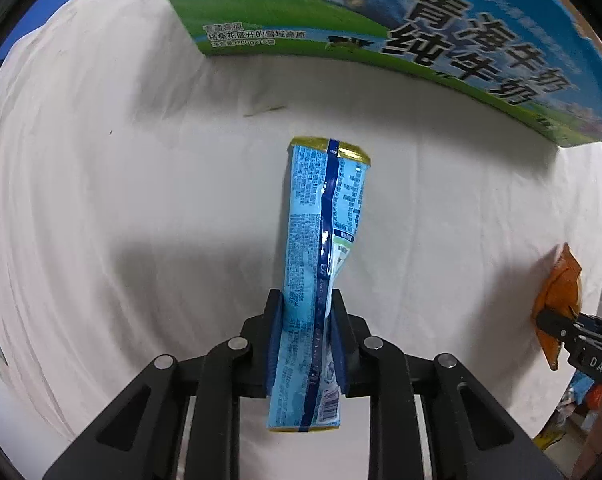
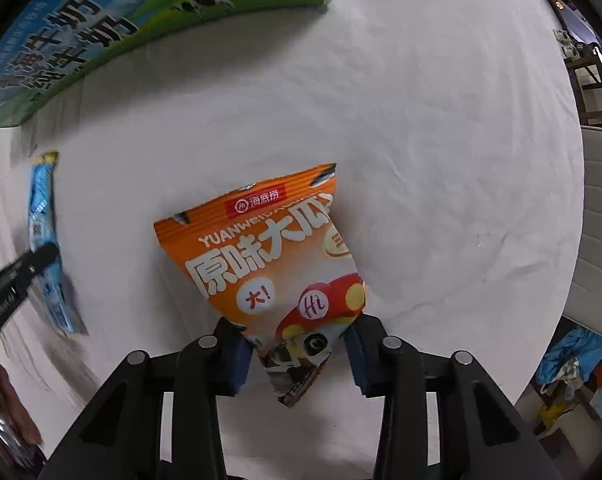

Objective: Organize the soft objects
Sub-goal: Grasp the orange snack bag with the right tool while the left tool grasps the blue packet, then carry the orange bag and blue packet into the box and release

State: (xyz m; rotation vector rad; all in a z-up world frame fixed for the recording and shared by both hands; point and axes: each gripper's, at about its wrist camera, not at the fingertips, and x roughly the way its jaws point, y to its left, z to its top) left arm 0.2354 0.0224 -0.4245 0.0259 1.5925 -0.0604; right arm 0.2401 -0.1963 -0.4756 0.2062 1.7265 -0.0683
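Observation:
My left gripper [image 1: 305, 312] is shut on a long light-blue snack packet [image 1: 325, 224] with a gold top edge, held upright above the white cloth. My right gripper [image 2: 295, 338] is shut on the lower part of an orange snack bag [image 2: 269, 256] with white lettering and a red cartoon figure. The orange bag [image 1: 559, 292] and the right gripper's fingers [image 1: 557, 322] show at the right edge of the left wrist view. The blue packet [image 2: 45, 240] and the left gripper's fingers [image 2: 29, 268] show at the left of the right wrist view.
A white cloth [image 1: 141, 200] covers the round table. A large blue and green milk carton box [image 1: 421, 36] stands at the far side, also seen in the right wrist view [image 2: 101, 28]. Chairs [image 2: 593, 76] and clutter [image 2: 573, 368] lie beyond the table's right edge.

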